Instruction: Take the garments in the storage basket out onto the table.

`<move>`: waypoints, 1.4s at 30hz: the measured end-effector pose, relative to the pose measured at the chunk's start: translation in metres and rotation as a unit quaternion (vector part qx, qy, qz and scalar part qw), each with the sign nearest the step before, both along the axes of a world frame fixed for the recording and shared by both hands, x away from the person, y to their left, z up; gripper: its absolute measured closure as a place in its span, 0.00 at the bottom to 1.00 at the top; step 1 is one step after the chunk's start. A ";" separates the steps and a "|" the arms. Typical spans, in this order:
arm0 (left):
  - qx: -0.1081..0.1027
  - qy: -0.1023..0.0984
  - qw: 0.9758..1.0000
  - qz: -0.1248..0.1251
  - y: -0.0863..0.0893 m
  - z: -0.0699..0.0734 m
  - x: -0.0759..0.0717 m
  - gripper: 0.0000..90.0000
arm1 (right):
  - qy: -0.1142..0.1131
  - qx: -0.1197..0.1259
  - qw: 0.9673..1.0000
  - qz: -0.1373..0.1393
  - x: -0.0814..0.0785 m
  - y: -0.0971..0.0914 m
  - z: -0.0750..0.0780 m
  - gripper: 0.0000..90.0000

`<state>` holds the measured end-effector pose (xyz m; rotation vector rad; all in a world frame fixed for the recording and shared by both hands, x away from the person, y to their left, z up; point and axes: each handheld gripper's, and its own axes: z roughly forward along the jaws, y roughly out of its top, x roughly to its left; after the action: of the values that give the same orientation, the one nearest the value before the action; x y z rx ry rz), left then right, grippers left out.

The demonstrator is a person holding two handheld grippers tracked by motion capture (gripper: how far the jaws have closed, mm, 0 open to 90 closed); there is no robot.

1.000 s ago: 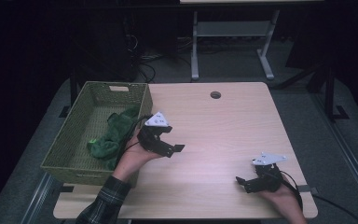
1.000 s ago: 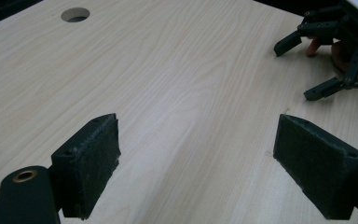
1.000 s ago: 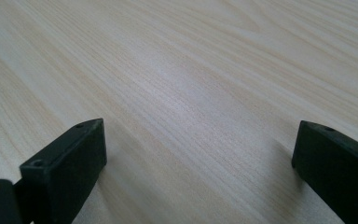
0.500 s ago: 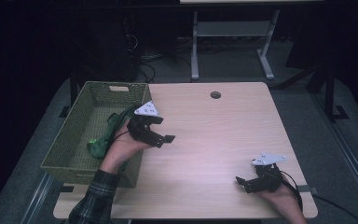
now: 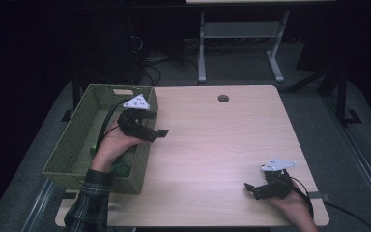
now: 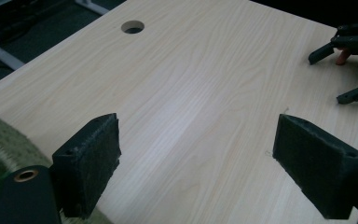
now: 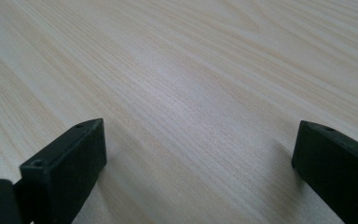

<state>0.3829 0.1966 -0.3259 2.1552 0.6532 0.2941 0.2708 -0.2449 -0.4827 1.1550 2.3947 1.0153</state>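
On the pale wooden table (image 5: 212,145) in a dark room, both grippers' jaws gape wide, empty.

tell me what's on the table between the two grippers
Nothing: in the high view the wooden table is bare between the left gripper by the green basket and the right gripper.

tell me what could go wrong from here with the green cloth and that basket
1. The left hand-held gripper hangs over the basket's right rim with jaws open and empty; a low pass could catch the rim and shove the basket.
2. The green cloth lies mostly hidden under the person's left hand, so a reach for it may miss or pinch only a corner.
3. The basket sits at the table's left edge; a nudge could tip it off.
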 end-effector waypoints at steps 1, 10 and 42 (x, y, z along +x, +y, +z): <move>0.000 0.000 1.000 0.005 0.003 0.001 0.000 0.16 | 0.000 0.000 1.000 0.000 0.000 0.000 0.000 0.03; 0.003 -0.005 0.999 0.037 0.026 0.001 0.004 0.16 | 0.000 0.000 1.000 -0.003 0.000 0.000 0.000 0.03; 0.040 0.010 0.992 0.119 0.088 -0.020 0.018 0.36 | 0.000 0.000 1.000 -0.003 0.000 0.000 0.000 0.03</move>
<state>0.4007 0.2848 -0.3457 2.1602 0.9267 0.4334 0.2710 -0.2448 -0.4827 1.1632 2.3892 1.0141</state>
